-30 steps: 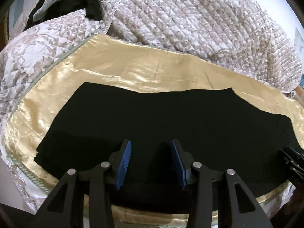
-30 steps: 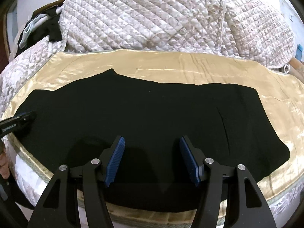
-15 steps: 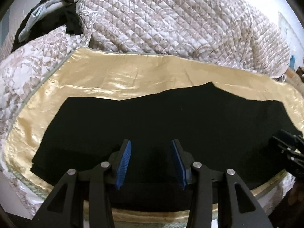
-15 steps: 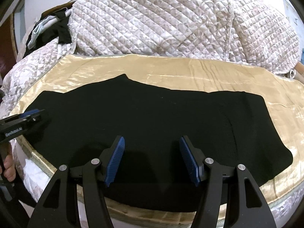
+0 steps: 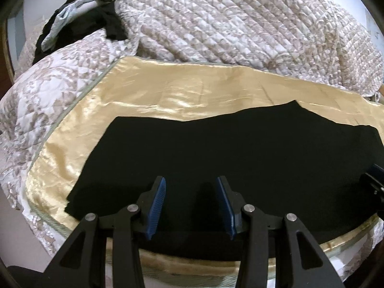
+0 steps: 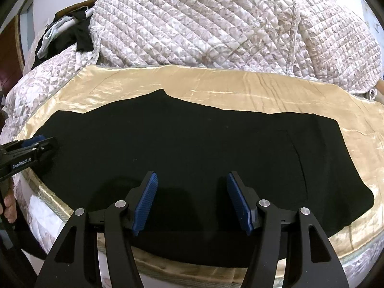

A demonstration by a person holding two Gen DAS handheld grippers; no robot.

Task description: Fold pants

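Black pants [image 5: 240, 148] lie flat, folded lengthwise, across a gold satin sheet [image 5: 168, 91] on a bed; they also show in the right wrist view [image 6: 204, 144]. My left gripper [image 5: 192, 204] is open and empty, above the near edge of the pants toward their left end. My right gripper [image 6: 192, 199] is open and empty, above the near edge at the middle of the pants. The left gripper also shows at the left edge of the right wrist view [image 6: 36, 144]. The right gripper's tip shows at the right edge of the left wrist view [image 5: 373, 182].
A quilted floral bedspread [image 6: 216, 24] is bunched behind the gold sheet [image 6: 240, 81]. A pile of dark and pale clothes [image 5: 84, 19] lies at the back left. The bed's near edge [image 6: 360, 259] runs just under the grippers.
Both grippers have shifted to the left along the near edge of the pants, staying open. The pants have not moved.
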